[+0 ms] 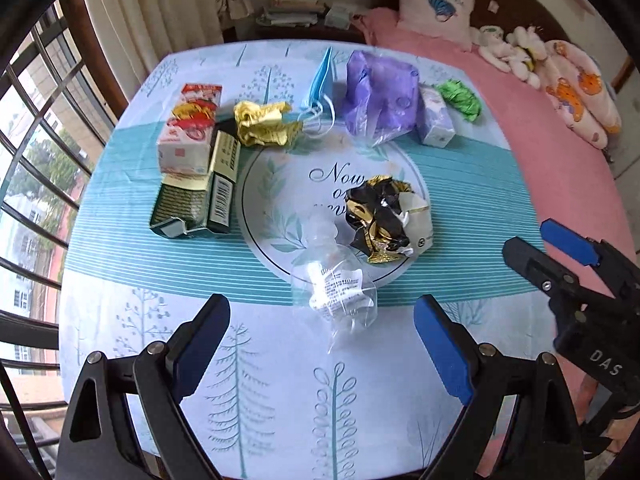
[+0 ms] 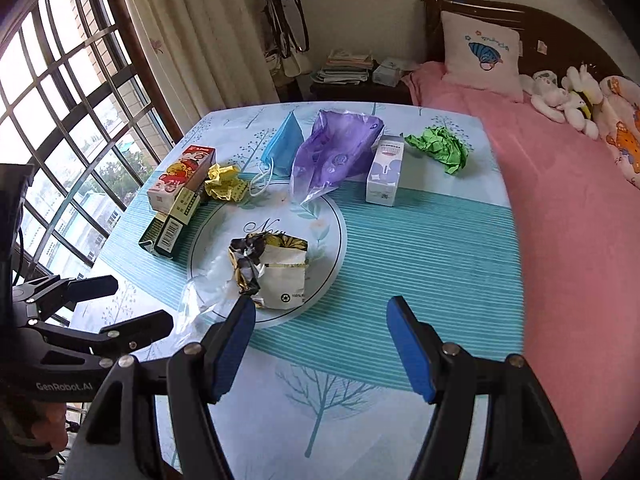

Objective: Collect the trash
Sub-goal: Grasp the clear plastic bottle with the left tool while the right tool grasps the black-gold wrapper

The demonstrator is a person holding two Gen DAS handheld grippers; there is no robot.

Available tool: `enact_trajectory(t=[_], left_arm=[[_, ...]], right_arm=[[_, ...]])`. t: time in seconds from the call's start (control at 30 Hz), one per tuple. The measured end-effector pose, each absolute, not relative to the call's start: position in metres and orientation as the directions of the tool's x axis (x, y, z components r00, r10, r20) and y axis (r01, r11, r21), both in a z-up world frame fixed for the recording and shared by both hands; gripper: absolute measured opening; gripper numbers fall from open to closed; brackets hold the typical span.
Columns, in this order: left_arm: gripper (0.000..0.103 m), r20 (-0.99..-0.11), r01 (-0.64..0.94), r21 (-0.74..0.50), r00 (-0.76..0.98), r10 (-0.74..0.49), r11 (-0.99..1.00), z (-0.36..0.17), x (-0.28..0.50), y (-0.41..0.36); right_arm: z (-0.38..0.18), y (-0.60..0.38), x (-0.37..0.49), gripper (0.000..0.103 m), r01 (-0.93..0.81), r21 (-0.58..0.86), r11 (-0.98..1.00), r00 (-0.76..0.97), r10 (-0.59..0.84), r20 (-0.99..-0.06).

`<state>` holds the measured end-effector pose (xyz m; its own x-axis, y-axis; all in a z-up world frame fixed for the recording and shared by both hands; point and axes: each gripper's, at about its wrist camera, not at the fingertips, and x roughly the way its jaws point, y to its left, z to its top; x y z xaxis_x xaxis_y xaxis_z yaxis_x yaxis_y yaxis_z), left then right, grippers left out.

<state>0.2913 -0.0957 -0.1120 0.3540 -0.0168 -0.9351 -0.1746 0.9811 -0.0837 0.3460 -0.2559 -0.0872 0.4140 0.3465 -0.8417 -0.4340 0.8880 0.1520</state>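
From left to right on my printed tablecloth I see glossy cartons, crinkled gold foil, a clear squashed bottle, and a rumpled purple bag, with my left tongs and right tongs both gaping empty.

Setting: home bedroom
Evidence: bed with pink sheet, embroidered pillow, plush toys, curtained barred window
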Motion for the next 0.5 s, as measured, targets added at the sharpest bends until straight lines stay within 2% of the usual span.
enact_trajectory(t=[0.37,0.43,0.5], left_arm=[[0.092,-0.973,-0.264,-0.069,0.23,-0.007,0.962,-0.169,0.322,-0.094],[0.089,-0.976,-0.279,-0.08,0.218,-0.018,0.957,-0.175,0.323,-0.091],[0.078,-0.978,-0.294,-0.101,0.205,-0.041,0.95,-0.181,0.324,-0.087]], right_arm=[[-0.115,-0.245,0.385,0.068,-0.476,0.228,0.849,0.32,0.409,-0.855],[-0.119,-0.239,0.389,0.068,-0.486,0.243,0.839,0.301,0.422,-0.855],[-0.123,-0.233,0.392,0.068,-0.496,0.26,0.829,0.28,0.436,-0.855]])
